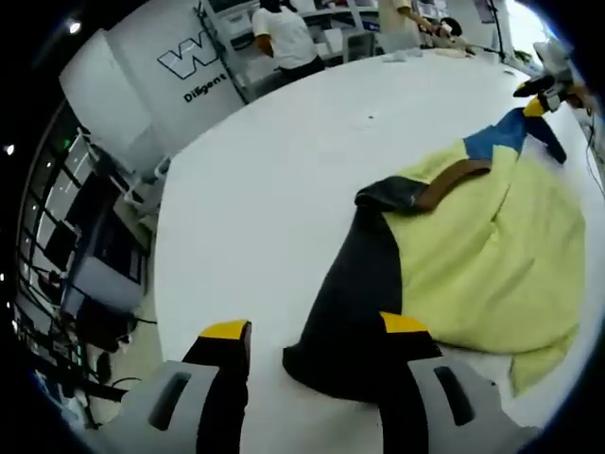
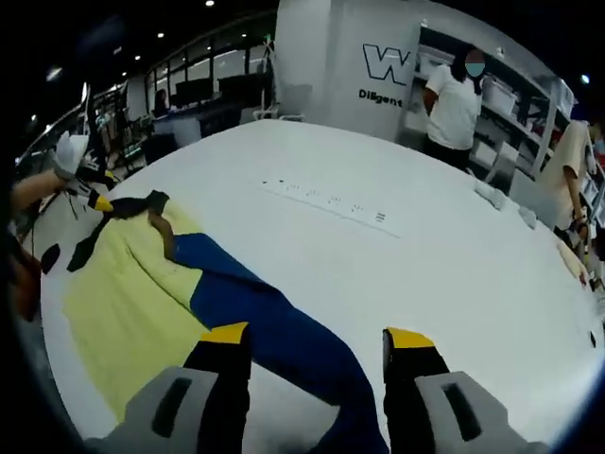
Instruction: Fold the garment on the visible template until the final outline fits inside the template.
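The garment lies spread on the white table [image 1: 284, 189]. It has a pale yellow body [image 1: 492, 255], a black sleeve [image 1: 354, 303], a blue sleeve [image 1: 506, 132] and a brown collar [image 1: 454, 180]. My left gripper [image 1: 314, 327] is open, its jaws straddling the end of the black sleeve. In the right gripper view the blue sleeve [image 2: 284, 340] runs between the wide-apart jaws of my open right gripper [image 2: 317, 336], with the yellow body [image 2: 132, 303] to its left. Each gripper shows small in the other's view, the right one [image 1: 544, 95] by the blue sleeve and the left one [image 2: 96, 201] by the black sleeve.
A faint row of small marks [image 2: 331, 200] crosses the table beyond the garment. A person in a white shirt [image 2: 454, 99] stands by shelves past the far edge, next to a white column with a logo [image 2: 378, 66]. The table edge [image 1: 161, 284] drops off to my left gripper's left.
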Motion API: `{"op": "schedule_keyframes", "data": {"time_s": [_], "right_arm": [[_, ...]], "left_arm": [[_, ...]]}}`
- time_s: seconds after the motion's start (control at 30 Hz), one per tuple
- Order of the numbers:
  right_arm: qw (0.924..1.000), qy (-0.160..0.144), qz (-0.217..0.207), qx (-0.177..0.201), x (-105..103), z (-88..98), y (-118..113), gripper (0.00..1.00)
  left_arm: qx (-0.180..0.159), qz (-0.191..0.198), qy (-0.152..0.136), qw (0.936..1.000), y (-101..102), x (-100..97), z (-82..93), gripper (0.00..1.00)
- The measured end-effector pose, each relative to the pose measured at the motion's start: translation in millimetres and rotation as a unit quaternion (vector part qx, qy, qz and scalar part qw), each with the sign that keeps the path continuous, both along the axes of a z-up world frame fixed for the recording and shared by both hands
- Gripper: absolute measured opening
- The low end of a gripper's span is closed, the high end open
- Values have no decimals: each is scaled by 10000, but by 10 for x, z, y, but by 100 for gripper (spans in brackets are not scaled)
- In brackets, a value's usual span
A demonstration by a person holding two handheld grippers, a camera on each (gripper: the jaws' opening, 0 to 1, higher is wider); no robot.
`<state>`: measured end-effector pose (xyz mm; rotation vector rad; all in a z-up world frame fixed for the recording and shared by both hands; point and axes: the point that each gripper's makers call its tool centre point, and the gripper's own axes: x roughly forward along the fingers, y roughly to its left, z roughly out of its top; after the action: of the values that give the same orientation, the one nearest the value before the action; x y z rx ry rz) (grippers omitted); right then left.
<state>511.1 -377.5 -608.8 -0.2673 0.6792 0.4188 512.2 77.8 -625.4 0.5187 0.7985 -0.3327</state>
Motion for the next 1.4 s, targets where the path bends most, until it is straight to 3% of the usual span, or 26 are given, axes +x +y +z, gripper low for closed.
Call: {"op": "schedule_keyframes", "data": {"time_s": [0.17,0.33,0.63,0.77,0.97,1.1,1.2,1.4], "right_arm": [[9996,-76,206,192,32,33,247,70],[9982,-137,411,403,68,38,521,77],[9948,-328,922,300,137,-12,891,70],[9911,-437,1232,229,186,-57,1045,65],[9799,-625,1862,-358,208,-223,1256,63],[9767,-637,2007,-422,202,-323,1381,59],[9602,-894,2459,-975,206,-360,1451,55],[9448,-1068,2834,-1253,183,-409,1595,46]], "left_arm": [[-228,-129,-203,9994,-196,93,75,73],[-111,-320,-261,9991,-330,173,57,81],[-207,-518,-369,9978,-558,283,15,93],[-279,-602,-437,9968,-668,363,-27,92],[-368,-877,-490,9943,-860,454,-126,90],[-326,-1276,-863,9875,-994,566,-95,81],[-123,-1664,-1060,9803,-1077,612,-82,77],[127,-2109,-1162,9705,-1181,592,-118,68]]}}
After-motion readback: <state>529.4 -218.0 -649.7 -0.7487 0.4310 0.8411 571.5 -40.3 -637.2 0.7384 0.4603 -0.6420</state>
